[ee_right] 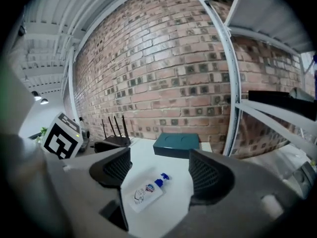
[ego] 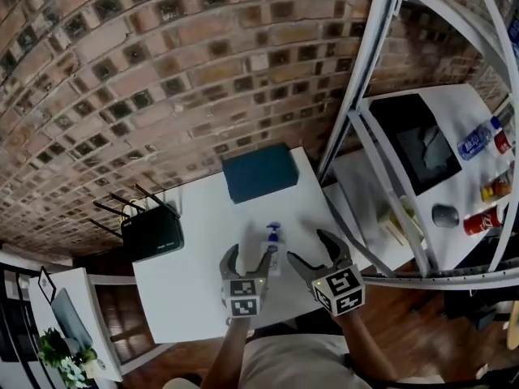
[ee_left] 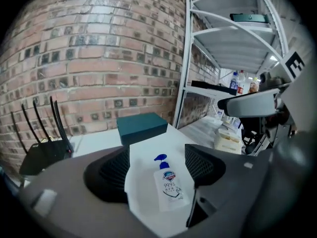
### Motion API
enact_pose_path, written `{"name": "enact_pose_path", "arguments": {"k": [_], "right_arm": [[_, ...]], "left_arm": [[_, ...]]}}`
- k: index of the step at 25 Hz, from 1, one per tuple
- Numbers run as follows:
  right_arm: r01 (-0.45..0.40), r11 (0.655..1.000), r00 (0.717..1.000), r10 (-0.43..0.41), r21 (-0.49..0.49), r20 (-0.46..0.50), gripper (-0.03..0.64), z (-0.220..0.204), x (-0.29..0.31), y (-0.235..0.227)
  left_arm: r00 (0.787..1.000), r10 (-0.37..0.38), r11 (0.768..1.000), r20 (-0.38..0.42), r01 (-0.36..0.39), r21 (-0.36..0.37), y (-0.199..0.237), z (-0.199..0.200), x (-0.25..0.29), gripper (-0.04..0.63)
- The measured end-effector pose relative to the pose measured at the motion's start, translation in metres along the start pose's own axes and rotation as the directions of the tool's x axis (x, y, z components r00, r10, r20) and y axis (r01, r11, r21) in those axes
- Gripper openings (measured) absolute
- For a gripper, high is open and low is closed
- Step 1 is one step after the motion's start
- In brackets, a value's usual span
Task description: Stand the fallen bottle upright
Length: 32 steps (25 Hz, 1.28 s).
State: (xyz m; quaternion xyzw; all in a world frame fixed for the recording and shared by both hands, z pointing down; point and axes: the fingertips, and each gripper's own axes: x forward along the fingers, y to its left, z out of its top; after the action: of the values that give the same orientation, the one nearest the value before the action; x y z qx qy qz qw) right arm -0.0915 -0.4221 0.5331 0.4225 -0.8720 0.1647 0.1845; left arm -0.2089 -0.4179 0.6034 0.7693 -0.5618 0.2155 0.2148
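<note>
A small clear hand-soap bottle (ego: 273, 246) with a blue pump lies flat on the white table (ego: 190, 286), its pump pointing toward the brick wall. My left gripper (ego: 247, 259) hovers just short of it, jaws wide apart. In the left gripper view the bottle (ee_left: 168, 187) lies on the table between the two open fingers, untouched. My right gripper (ego: 310, 248) is beside it on the right, also open and empty. In the right gripper view the bottle (ee_right: 146, 193) lies ahead and below, nearer the left finger (ee_right: 111, 170).
A teal box (ego: 259, 173) sits at the table's far edge against the brick wall. A black router (ego: 152, 232) with antennas stands at the far left corner. A white metal rack (ego: 365, 63) on the right holds bottles and cans (ego: 482, 220).
</note>
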Motion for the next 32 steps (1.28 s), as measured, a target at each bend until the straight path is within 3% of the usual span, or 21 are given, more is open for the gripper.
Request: {"name": "enact_pose_path", "arguments": {"k": [6,13,23,28,32], "right_arm": [[-0.027,0.999,0.998,0.03,0.047,-0.048,0.356,-0.018,0.019,-0.023],[0.009,0.994,0.995,0.001,0.11,-0.095,0.356,-0.035,0.04,-0.062],[0.028,0.99,0.995,-0.014,0.14,-0.102,0.356,-0.033,0.054,-0.09],[0.029,0.987,0.995,-0.014,0.156,-0.099,0.356,-0.031,0.057,-0.09],[0.031,0.986,0.995,-0.015,0.162,-0.098,0.356,-0.03,0.057,-0.088]], "left_arm": [[0.984,-0.035,0.998,-0.172,0.043,0.038,-0.013,-0.041,0.061,0.37],[0.961,-0.048,0.999,-0.273,0.053,0.01,-0.018,-0.056,0.117,0.326],[0.9,-0.056,0.998,-0.433,0.066,0.008,-0.029,-0.086,0.154,0.256],[0.862,-0.023,0.997,-0.507,0.057,0.051,-0.026,-0.092,0.158,0.243],[0.826,-0.071,0.989,-0.559,0.13,0.065,-0.028,-0.097,0.158,0.214]]}}
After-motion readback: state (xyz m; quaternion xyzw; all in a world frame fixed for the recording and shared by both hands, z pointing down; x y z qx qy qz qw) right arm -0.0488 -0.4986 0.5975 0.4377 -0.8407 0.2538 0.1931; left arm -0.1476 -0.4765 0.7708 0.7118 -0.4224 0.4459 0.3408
